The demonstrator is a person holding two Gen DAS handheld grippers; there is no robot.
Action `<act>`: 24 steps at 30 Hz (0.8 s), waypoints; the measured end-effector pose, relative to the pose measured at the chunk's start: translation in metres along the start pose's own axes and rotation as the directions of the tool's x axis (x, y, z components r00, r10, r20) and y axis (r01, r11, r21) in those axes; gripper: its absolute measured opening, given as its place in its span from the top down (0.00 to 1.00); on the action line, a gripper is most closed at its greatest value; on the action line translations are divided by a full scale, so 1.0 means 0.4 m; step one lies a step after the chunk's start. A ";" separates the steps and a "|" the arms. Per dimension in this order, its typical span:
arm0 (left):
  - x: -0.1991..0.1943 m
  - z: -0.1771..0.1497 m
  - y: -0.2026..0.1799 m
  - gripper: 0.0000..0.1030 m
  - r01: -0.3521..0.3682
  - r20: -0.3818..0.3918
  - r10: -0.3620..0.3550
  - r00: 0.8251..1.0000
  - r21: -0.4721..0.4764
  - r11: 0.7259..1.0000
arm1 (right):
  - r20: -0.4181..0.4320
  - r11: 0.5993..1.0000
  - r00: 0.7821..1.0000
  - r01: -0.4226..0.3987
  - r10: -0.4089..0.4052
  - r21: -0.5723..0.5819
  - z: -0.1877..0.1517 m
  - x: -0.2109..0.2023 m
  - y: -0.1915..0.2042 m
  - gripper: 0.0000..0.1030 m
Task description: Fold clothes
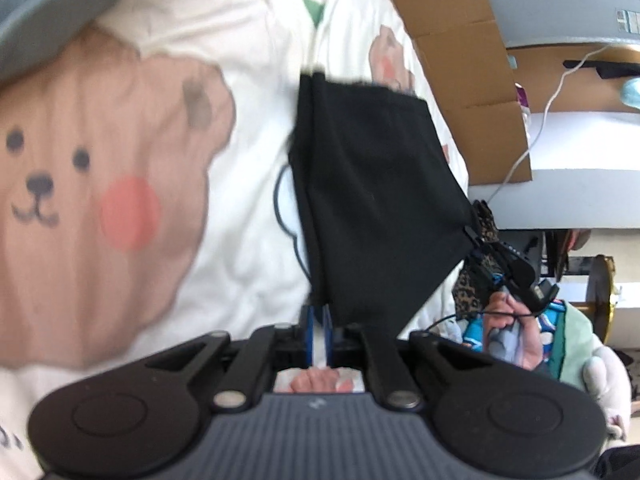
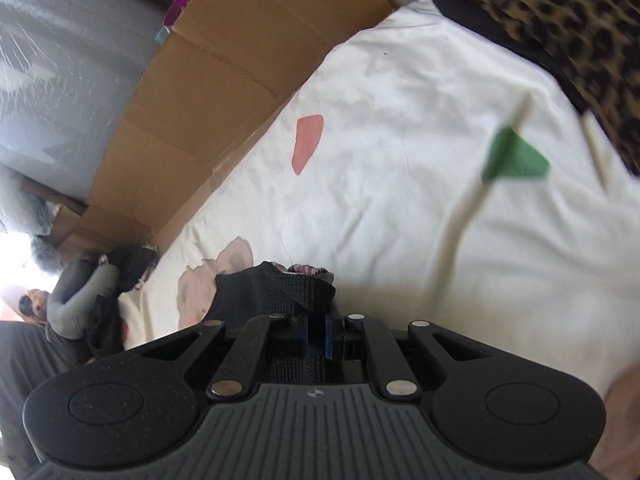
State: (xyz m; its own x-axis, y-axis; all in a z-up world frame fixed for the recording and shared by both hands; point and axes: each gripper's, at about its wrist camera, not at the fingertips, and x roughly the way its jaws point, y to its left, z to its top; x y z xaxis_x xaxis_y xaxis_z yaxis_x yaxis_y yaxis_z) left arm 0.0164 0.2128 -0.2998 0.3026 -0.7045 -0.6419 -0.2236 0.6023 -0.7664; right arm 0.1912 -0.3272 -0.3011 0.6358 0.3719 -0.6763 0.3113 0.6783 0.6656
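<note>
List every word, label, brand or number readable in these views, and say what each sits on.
No text can be read.
Small pale logo on the left claw's grey body: a mark, no letters.
The same kind of mark on the right claw's body: too small to read.
Dark marks on the white bedcover's lower left edge: cut off, blurred.

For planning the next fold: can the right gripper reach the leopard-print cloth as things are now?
Probably not now: the right gripper is shut on the black garment, so it is occupied, though white bedding toward the leopard-print cloth looks unobstructed.
</note>
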 end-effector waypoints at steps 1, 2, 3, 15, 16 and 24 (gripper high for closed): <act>-0.001 0.008 -0.004 0.95 -0.002 0.009 0.002 1.000 0.010 1.000 | -0.011 1.000 1.000 0.006 -0.006 -0.013 0.017 0.011 0.003 0.94; -0.002 0.016 -0.009 0.95 -0.003 0.017 0.003 1.000 0.020 1.000 | -0.022 1.000 1.000 0.011 -0.012 -0.023 0.034 0.022 0.005 0.94; 0.000 0.024 -0.015 0.93 -0.003 0.024 0.002 1.000 0.031 1.000 | -0.035 0.999 0.999 0.015 -0.016 -0.031 0.051 0.034 0.008 0.94; 0.074 0.208 -0.129 0.84 -0.024 0.083 0.004 0.997 0.241 0.970 | -0.192 0.986 0.978 0.045 -0.076 -0.160 0.212 0.157 0.043 0.94; 0.087 0.228 -0.148 0.80 -0.028 0.089 0.004 0.996 0.267 0.963 | -0.199 0.984 0.977 0.048 -0.082 -0.173 0.219 0.163 0.047 0.94; 0.223 0.347 -0.266 0.60 -0.070 0.078 0.042 0.996 0.402 0.913 | -0.267 0.966 0.954 0.065 -0.134 -0.252 0.269 0.222 0.077 0.93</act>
State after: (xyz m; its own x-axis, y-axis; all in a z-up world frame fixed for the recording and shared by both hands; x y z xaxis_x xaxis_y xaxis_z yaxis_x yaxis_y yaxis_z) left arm 0.1958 0.1379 -0.2722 0.3642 -0.6475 -0.6694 0.1474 0.7498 -0.6451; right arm 0.3332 -0.3414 -0.3068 0.3768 0.4329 -0.8189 0.1643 0.8388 0.5190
